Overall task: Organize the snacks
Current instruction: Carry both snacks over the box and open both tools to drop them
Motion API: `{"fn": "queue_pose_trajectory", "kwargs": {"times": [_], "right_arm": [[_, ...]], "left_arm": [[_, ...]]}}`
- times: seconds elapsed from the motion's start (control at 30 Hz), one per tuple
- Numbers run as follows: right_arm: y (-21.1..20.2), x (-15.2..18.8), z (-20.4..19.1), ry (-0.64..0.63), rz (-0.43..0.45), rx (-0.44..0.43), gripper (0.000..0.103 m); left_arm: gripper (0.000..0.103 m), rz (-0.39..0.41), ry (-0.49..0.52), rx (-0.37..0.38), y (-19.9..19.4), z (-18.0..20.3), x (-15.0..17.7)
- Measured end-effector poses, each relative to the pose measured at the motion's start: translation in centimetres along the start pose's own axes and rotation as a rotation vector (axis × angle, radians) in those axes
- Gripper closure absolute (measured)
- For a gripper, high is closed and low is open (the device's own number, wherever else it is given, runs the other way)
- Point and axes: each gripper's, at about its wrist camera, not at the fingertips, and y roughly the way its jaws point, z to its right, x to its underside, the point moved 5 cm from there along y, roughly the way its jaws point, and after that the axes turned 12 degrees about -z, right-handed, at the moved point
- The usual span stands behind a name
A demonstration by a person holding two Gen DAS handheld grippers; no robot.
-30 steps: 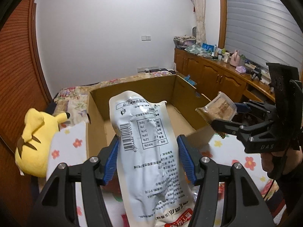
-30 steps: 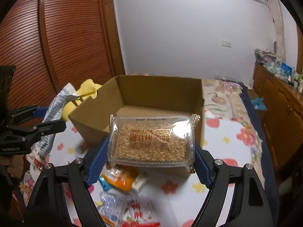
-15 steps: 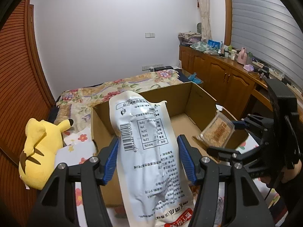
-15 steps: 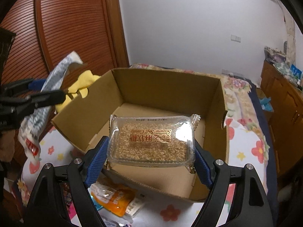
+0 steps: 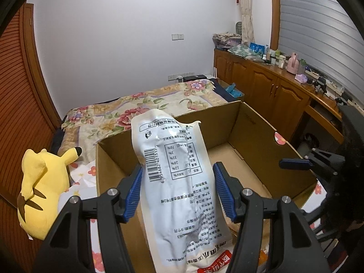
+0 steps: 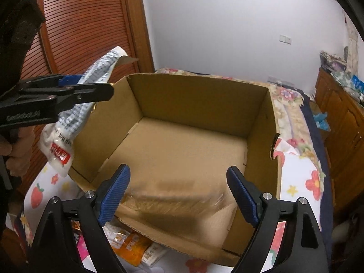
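My left gripper (image 5: 178, 187) is shut on a long white snack bag (image 5: 175, 175) with a barcode, held above the near left wall of an open cardboard box (image 5: 254, 125). From the right wrist view the bag (image 6: 75, 118) hangs beside the box's left wall (image 6: 109, 134). My right gripper (image 6: 178, 194) is open over the box's near part. The clear sesame candy pack (image 6: 175, 199) shows as a blur below the right gripper's fingers, falling into the box.
A yellow plush toy (image 5: 43, 188) sits left of the box on the flowered bedspread (image 5: 141, 104). Loose snack packets (image 6: 129, 243) lie in front of the box. A wooden cabinet (image 5: 279, 91) with clutter runs along the right wall.
My right gripper opened and let go of the sesame candy pack, which drops into the box. Both grippers moved forward over the box. The left still holds the white bag.
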Motion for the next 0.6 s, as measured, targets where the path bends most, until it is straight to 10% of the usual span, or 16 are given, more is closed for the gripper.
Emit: {"fn": "queue_pose_trajectory", "kwargs": {"times": [0.6], "right_arm": [[-2.6, 2.0, 0.2, 0.042, 0.051, -0.016, 0.014]], "left_arm": [[0.037, -0.033, -0.001, -0.019, 1.8, 0.1, 0.6]]}}
